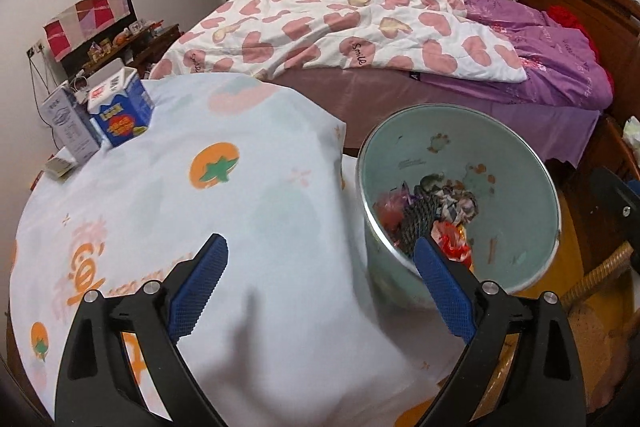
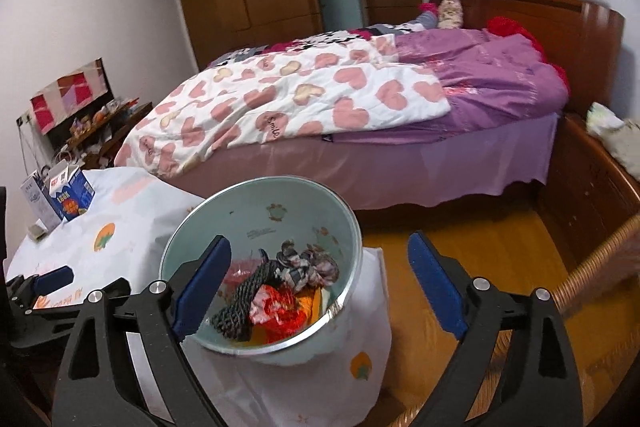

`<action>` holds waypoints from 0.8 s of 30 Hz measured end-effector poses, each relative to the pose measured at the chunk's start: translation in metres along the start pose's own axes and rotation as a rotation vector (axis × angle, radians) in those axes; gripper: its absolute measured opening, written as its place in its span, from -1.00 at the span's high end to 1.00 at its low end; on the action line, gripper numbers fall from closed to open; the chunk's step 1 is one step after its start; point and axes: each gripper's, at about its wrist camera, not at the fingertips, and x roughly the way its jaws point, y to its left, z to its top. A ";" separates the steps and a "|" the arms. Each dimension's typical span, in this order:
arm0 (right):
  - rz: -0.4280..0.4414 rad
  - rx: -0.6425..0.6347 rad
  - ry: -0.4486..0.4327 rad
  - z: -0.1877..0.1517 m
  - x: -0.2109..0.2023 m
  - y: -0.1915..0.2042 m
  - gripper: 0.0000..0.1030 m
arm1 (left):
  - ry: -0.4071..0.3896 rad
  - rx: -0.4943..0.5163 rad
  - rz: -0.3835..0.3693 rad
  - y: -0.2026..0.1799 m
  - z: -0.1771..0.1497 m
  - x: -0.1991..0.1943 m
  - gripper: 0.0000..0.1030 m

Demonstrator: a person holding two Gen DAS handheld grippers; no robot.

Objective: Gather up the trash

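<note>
A pale green bin (image 1: 520,227) (image 2: 240,211) stands against the draped edge of the table. Inside it lie a dark rope (image 2: 244,299), red wrappers (image 2: 280,311) and a crumpled patterned wad (image 2: 308,267). My left gripper (image 1: 320,245) hovers open over the tablecloth, its right finger just in front of the bin's near rim, with nothing between the blue pads. My right gripper (image 2: 319,243) hangs open above the bin's mouth, empty, its left finger over the near rim. In the right wrist view the left gripper's blue pad (image 2: 52,277) shows at the far left.
The table wears a white cloth with orange fruit prints (image 1: 160,207). A blue carton (image 1: 120,107) and a grey carton (image 1: 68,123) stand at its far left. A bed with a heart-print quilt (image 1: 340,27) lies behind. A wicker chair (image 2: 592,267) and wooden floor (image 2: 480,247) are on the right.
</note>
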 end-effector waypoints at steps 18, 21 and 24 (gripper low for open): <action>-0.020 -0.034 -0.143 -0.025 -0.101 0.018 -0.72 | -0.147 -0.019 0.018 0.023 -0.046 -0.093 -0.89; -0.006 -0.036 -0.159 -0.026 -0.118 0.018 -0.72 | -0.177 -0.037 0.019 0.028 -0.050 -0.111 -0.89; 0.003 -0.038 -0.190 -0.026 -0.135 0.018 -0.75 | -0.221 -0.039 0.032 0.027 -0.053 -0.129 -0.89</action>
